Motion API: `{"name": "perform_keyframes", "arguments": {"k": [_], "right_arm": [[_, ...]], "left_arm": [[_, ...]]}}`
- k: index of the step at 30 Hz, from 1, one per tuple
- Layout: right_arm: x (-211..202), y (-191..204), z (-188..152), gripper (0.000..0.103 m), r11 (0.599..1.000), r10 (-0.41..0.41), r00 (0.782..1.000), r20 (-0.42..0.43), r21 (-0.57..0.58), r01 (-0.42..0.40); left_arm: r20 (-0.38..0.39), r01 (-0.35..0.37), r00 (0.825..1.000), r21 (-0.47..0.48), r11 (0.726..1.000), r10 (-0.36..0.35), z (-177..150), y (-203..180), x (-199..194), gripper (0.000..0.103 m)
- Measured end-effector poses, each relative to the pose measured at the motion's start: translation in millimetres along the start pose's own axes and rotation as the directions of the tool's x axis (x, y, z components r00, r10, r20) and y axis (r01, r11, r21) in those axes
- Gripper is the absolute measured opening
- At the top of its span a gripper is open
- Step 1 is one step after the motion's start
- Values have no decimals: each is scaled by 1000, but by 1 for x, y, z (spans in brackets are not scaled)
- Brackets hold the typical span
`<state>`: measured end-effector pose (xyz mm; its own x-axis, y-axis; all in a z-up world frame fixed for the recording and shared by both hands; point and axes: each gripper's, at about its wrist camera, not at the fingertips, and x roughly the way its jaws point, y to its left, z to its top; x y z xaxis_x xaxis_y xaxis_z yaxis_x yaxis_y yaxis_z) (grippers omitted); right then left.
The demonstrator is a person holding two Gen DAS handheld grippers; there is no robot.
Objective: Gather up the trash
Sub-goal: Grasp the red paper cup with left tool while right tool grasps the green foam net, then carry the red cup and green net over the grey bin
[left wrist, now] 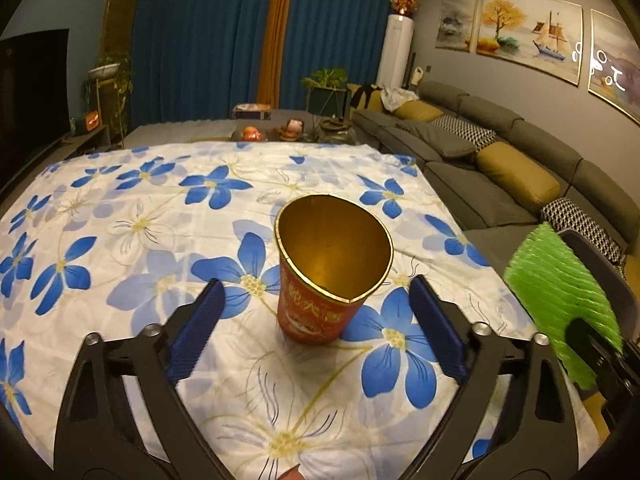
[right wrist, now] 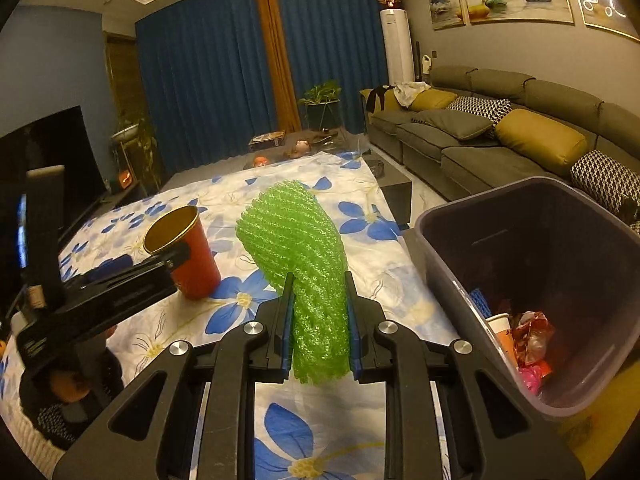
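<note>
A red paper cup (left wrist: 320,276) with a gold inside stands upright on the flowered tablecloth (left wrist: 140,216). My left gripper (left wrist: 316,304) is open, its blue pads on either side of the cup without touching it. The cup also shows in the right wrist view (right wrist: 188,252), with the left gripper (right wrist: 120,276) beside it. My right gripper (right wrist: 318,308) is shut on a green foam net sleeve (right wrist: 296,240) and holds it above the table, left of a dark trash bin (right wrist: 560,264). The sleeve also shows at the right edge of the left wrist view (left wrist: 560,300).
The bin holds a paper cup (right wrist: 502,332) and crumpled wrappers (right wrist: 532,344). A grey sofa (right wrist: 500,140) with cushions runs along the right. A TV (right wrist: 36,168) stands at the left. Small items (left wrist: 280,130) sit on the table's far end.
</note>
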<state>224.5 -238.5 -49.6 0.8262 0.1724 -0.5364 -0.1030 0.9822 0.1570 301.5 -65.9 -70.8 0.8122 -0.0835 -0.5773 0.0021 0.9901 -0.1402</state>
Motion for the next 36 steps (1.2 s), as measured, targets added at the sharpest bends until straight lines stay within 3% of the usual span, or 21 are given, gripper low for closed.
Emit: {"name": "perform_keyframes", "arguments": {"k": [6, 10, 14, 28, 36], "right_arm": [[-1, -6, -1, 22, 1000, 8, 1000, 0, 28, -8], [-5, -10, 0, 22, 999, 9, 1000, 11, 36, -9], [-13, -10, 0, 22, 999, 12, 1000, 29, 47, -13], [-50, -12, -7, 22, 999, 6, 996, 85, 49, -10], [-71, -13, -4, 22, 999, -28, 993, 118, 50, 22]], "left_arm": [[-42, 22, 999, -20, 1000, -22, 3, 0, 12, 56], [-49, 29, 998, -17, 999, -30, 3, 1, 13, 49], [-49, 45, 998, -15, 999, -45, 2, 1, 5, 47], [10, 114, 993, 51, 992, -115, -24, -20, -77, 47], [20, 159, 987, 82, 984, -161, -27, -44, -98, 47]]}}
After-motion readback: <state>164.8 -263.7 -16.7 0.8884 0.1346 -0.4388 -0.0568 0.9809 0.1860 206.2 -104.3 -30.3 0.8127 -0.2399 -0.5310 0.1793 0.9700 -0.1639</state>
